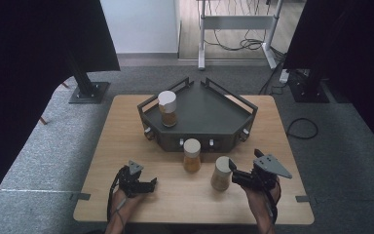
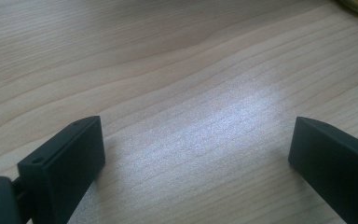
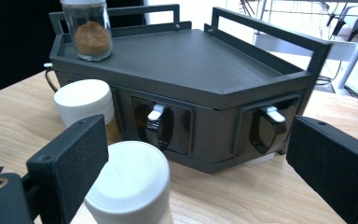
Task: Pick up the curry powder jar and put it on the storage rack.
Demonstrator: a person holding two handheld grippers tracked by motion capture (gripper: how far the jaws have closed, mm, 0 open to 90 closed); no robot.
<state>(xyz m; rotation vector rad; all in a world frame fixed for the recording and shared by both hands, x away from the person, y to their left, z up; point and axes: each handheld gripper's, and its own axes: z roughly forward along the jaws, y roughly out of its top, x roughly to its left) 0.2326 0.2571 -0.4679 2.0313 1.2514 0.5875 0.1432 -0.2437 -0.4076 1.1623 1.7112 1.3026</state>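
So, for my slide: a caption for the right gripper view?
Open right gripper nears a white-lidded spice jar before the dark rack.

Grey carpet [image 1: 350, 161], white wall [image 1: 139, 24], desk legs [image 1: 202, 34].

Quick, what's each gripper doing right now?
Left gripper: open, over bare table.
Right gripper: open, nearest spice jar between its jaws, not gripped.

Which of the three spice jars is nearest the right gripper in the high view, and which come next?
From the right gripper:
1. The pale jar, on the table right beside the gripper.
2. The middle jar, on the table just in front of the dark tray.
3. The tray jar, standing on the tray's left rear part.
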